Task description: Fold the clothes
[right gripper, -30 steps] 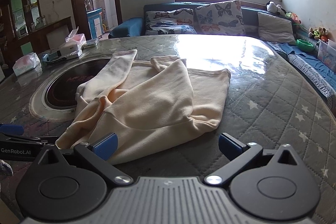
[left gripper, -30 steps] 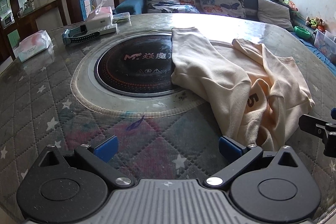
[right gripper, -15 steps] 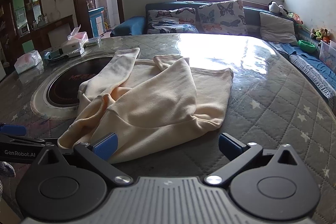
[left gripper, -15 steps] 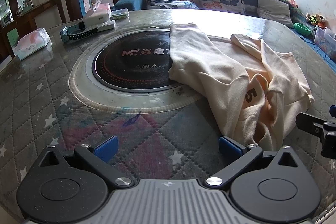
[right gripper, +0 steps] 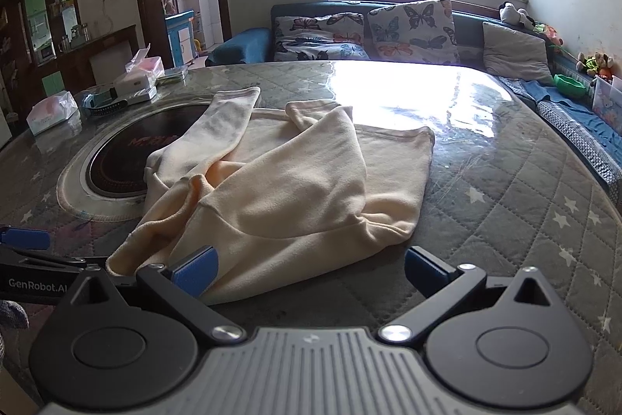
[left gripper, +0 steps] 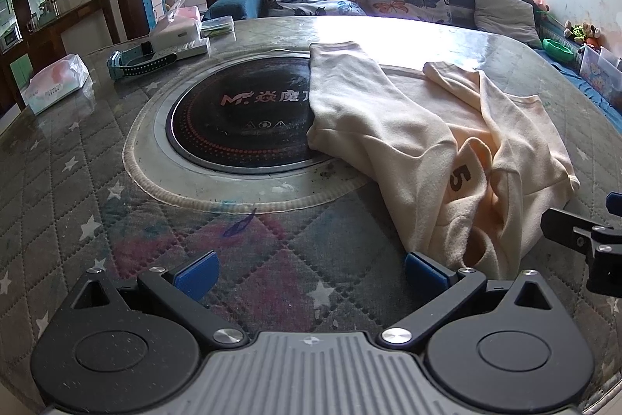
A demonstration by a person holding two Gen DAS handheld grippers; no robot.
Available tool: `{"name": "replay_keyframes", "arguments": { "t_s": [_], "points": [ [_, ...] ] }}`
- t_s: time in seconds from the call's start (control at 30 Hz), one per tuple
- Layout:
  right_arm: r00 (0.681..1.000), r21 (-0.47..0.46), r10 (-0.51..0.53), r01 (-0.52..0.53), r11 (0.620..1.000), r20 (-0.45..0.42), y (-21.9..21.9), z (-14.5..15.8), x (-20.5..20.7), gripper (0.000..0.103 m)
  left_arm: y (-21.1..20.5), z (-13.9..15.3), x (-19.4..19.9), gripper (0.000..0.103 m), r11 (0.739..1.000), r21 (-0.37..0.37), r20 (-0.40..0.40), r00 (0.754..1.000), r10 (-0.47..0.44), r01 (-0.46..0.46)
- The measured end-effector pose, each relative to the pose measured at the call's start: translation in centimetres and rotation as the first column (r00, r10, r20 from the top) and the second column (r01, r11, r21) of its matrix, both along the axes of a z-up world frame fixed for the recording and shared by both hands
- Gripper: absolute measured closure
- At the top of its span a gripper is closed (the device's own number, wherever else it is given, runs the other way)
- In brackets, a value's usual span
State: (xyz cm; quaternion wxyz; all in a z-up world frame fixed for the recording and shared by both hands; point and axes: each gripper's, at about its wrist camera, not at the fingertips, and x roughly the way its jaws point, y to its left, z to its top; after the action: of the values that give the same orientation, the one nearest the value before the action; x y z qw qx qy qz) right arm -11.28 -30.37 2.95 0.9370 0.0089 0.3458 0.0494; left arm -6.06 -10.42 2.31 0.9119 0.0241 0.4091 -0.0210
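Left wrist view shows the left tongs spread wide apart and holding nothing, poised low over the quilted table with their right blue pad just beside the near edge of a cream sweatshirt. The garment lies rumpled on the right half of the table, one sleeve stretched back across the rim of the round black hotplate set into the tabletop, and a dark "5" showing on a bunched fold near the front. The right wrist view has the right tongs likewise wide apart and empty, their left pad at or just over the sweatshirt's near hem; whether it touches the cloth I cannot tell. From this side the body of the sweatshirt is doubled loosely over itself, the second sleeve crumpled toward the middle, and no edge lines up with another. By my reading the folding has hardly begun: nothing is gripped, the cloth is not yet spread flat, and the sleeves and the body folds all remain to be done. A tissue pack and a box sit well apart at the far left.
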Motion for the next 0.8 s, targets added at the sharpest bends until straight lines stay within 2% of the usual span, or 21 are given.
{"name": "replay_keyframes", "arguments": {
  "t_s": [0.8],
  "points": [
    [1.0,-0.004,0.004,-0.004,1.0,-0.005,0.0,0.0,1.1,0.001,-0.1,0.8,1.6,0.0,1.0,0.006,0.012,1.0,0.001,-0.001]
  ]
}}
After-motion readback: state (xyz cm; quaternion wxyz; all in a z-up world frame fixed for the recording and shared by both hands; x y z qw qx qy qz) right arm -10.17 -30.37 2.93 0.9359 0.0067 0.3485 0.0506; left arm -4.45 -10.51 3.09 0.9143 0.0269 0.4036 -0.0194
